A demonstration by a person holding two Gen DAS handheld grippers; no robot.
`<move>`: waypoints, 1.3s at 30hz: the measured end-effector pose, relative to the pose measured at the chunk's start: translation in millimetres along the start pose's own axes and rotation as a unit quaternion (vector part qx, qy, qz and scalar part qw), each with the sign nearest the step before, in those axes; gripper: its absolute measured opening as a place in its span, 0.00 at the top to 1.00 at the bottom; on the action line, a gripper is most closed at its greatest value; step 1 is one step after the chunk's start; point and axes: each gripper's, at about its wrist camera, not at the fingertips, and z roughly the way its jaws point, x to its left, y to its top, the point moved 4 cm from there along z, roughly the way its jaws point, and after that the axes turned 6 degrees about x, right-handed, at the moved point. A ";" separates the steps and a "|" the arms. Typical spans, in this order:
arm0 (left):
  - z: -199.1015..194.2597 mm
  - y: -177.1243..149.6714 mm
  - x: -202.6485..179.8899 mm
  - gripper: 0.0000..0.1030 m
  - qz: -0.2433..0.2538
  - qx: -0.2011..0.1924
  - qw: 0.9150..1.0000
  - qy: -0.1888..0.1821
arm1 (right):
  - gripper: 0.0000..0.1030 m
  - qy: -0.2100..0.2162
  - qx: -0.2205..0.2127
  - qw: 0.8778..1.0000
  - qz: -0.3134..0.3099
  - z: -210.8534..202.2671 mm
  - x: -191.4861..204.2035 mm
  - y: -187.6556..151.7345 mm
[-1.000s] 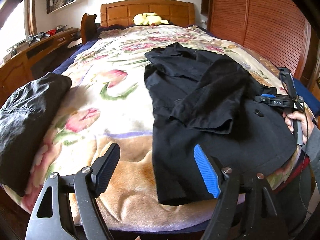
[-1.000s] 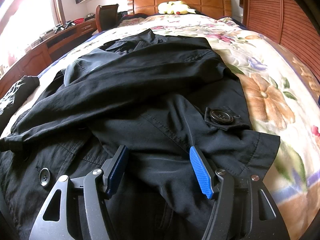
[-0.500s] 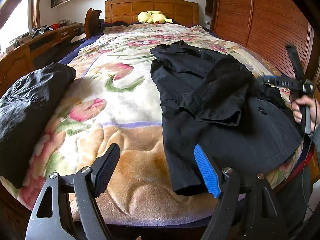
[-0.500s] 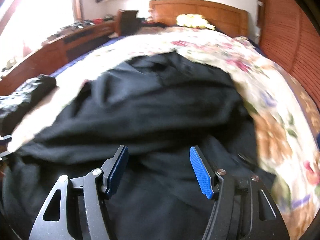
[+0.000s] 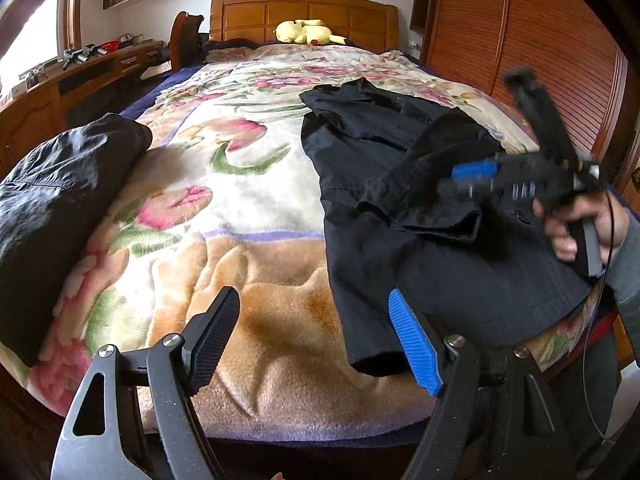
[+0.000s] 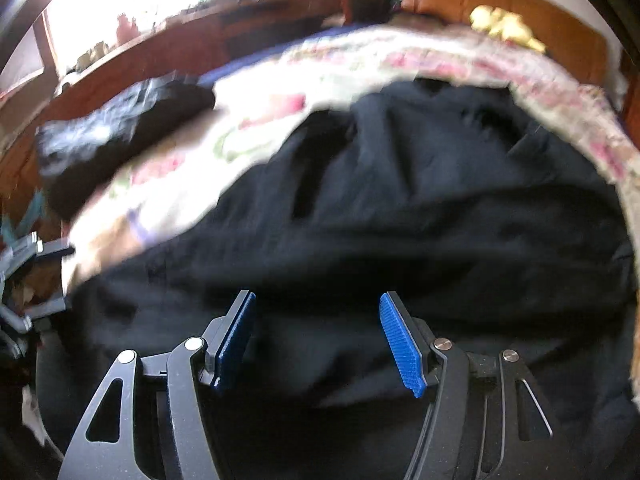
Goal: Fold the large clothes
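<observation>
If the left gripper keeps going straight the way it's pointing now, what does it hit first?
Most likely the floral blanket at the foot of the bed. The left gripper, jaws open, aims just left of the black coat, whose hem lies by the right finger. Depth is unclear, so it might clip that hem.

— What's on the bed?
— A fluffy floral blanket (image 5: 248, 216) in pink, green and tan covers it; a yellow plush toy (image 5: 306, 31) lies against the wooden panelled headboard (image 5: 304, 14)
— And around it?
— A long wooden desk (image 5: 80, 76) along the left, a slatted wooden wardrobe (image 5: 532, 40) on the right
</observation>
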 end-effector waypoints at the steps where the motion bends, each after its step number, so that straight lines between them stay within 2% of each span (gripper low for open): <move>1: -0.2 0.0 0.0 0.24 0.000 -0.001 1.000 -0.001 | 0.36 -0.004 0.010 1.000 -0.006 6.9 0.5 -4.3; 14: 10.6 -4.2 -0.1 0.24 0.004 0.010 1.000 0.009 | 0.35 -0.005 -0.026 1.000 -0.003 12.0 2.9 -22.8; 20: 12.4 -4.7 0.1 0.24 0.009 0.011 1.000 0.011 | 0.35 -0.017 -0.027 0.999 -0.007 -20.4 5.1 -35.2; 23: 14.1 -5.0 -0.4 0.24 0.010 0.010 1.000 0.012 | 0.35 -0.025 -0.045 0.999 0.006 -51.4 -0.3 -58.5; 28: 16.6 -5.2 -1.5 0.24 0.009 0.007 1.000 0.013 | 0.35 -0.078 -0.053 0.994 0.050 -94.9 -30.1 -117.8; 34: 17.5 -4.6 -2.8 0.24 0.008 0.006 1.000 0.014 | 0.35 -0.143 -0.048 0.979 0.139 -131.7 -78.6 -187.1; 39: 17.2 -5.1 -4.2 0.24 0.010 0.008 1.000 0.015 | 0.35 -0.165 -0.051 0.968 0.184 -148.0 -98.1 -211.0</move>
